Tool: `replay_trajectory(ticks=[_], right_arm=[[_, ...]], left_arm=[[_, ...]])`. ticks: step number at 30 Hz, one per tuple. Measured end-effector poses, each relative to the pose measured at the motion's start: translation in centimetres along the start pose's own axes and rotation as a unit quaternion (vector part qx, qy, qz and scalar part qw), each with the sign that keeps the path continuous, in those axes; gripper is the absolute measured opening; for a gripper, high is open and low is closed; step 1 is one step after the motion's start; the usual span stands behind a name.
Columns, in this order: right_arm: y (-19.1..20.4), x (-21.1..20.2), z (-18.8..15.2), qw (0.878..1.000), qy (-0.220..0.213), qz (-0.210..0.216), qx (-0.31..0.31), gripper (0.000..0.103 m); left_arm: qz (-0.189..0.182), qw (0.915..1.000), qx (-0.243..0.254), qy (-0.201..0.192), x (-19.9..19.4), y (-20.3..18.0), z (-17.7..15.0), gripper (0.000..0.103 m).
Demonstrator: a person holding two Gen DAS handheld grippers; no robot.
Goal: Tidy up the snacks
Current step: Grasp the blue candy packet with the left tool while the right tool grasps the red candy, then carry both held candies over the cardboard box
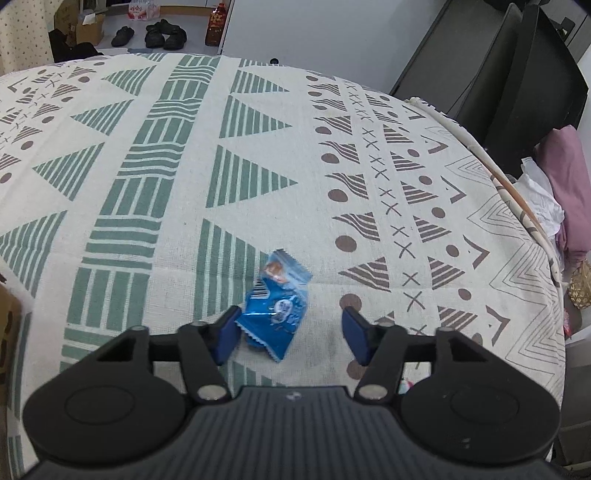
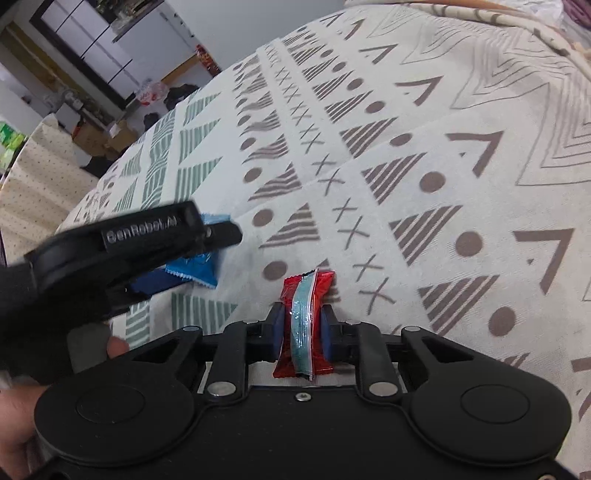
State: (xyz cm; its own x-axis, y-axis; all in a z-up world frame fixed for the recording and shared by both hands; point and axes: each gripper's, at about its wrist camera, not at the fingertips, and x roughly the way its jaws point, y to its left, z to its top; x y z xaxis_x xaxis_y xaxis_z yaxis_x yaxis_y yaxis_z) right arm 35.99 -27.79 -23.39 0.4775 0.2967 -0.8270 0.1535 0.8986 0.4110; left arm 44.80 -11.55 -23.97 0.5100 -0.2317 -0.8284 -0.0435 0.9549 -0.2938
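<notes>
Here the work surface is a cream woven cloth printed with green striped triangles and brown dots, crosses and chevrons point(image 1: 184, 192), spread over a rounded table and creased in places. The left gripper point(image 1: 290, 334) hangs low over it with its blue-padded jaws spread wide; the crinkled blue foil snack packet point(image 1: 277, 306) lies flat on the cloth between them, touching or nearly touching the left pad and well clear of the other. The right gripper point(image 2: 302, 332) is clamped on a red foil snack packet with a pale blue seam strip point(image 2: 304, 325), held upright between the pads just above the cloth. From the right wrist view the left gripper point(image 2: 221, 236) sits ahead and to the left, blurred, partly covering the blue packet point(image 2: 197, 271).

Beyond the far edge of the table are black shoes point(image 1: 162, 33) on a pale floor, a cardboard box point(image 1: 88, 29), a dark red bottle point(image 1: 216, 26) and, to the right, what looks like a black monitor point(image 1: 498, 62) and pink fabric point(image 1: 569, 184).
</notes>
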Motion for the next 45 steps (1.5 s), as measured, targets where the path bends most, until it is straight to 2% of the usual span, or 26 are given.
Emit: replay_trajectory(ticks=[3,4,11,18,31,38,45], right_arm=[[-0.5,0.1,0.2,1.000,-0.004,0.002,0.014,0.020],[-0.5,0.0,0.2,1.000,-0.006,0.001,0.015,0.020],[-0.5,-0.5,0.3,1.000,-0.018,0.004,0.023,0.020],[0.2,-1.6,0.3,0.999,-0.037,0.025,0.028,0.020],[5.3,-5.4,-0.7,0.991,-0.085,0.103,-0.006,0.020],[6.3,-7.5,-1.0,0.986,-0.112,0.126,-0.012,0.020],[7.2,-8.9,-1.6,0.981,-0.129,0.142,-0.023,0.020]], left_arm=[[-0.004,0.9999,-0.008,0.006,0.0,0.2,0.1,0.029],[-0.006,0.9999,-0.011,0.005,-0.1,0.3,0.1,0.028],[-0.005,0.9999,-0.009,-0.008,-1.8,-0.1,-0.3,0.026],[-0.003,0.9996,-0.008,-0.026,-6.0,0.2,-0.6,0.026],[0.023,0.9948,-0.048,-0.087,-16.0,4.1,-1.7,0.026],[0.036,0.9903,-0.074,-0.113,-20.4,6.1,-3.0,0.026],[0.048,0.9865,-0.088,-0.129,-23.2,7.6,-4.0,0.026]])
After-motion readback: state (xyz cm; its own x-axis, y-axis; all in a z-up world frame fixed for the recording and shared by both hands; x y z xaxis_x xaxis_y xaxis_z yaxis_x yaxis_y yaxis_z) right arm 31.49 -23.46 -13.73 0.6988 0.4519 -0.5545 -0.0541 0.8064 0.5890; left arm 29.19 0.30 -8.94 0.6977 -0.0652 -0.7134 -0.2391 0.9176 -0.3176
